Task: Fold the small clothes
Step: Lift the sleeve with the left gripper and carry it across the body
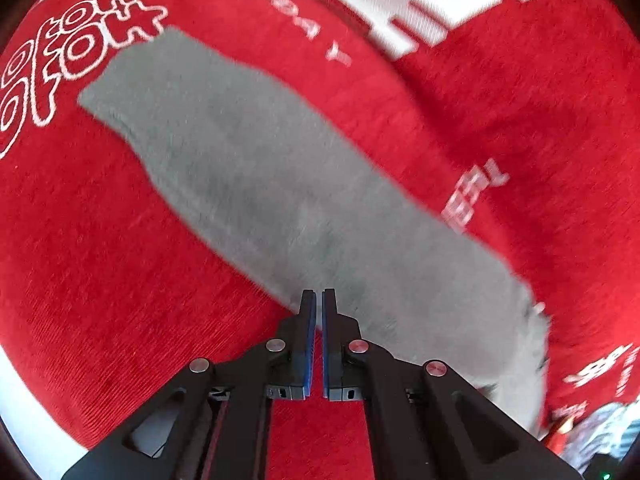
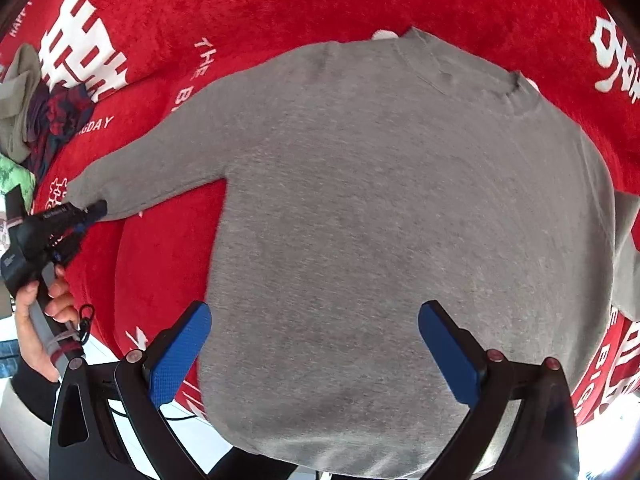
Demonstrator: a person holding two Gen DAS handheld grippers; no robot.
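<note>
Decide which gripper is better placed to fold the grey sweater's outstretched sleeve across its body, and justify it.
Left. The left gripper sits at the cuff of the sleeve, jaws shut, though a grip on the cloth isn't clear. The right gripper hangs open over the grey sweater near its hem, away from that sleeve.

- Your right gripper (image 2: 316,344) hangs over the grey sweater (image 2: 380,208), jaws wide apart, nothing between the blue pads (image 2: 180,356).
- Sweater lies flat on the red cloth (image 2: 280,4).
- Your left gripper (image 2: 94,209) meets the sleeve cuff (image 2: 86,192); the jaws look closed on it.
- Heap of clothes (image 2: 44,116) at far left.
</note>
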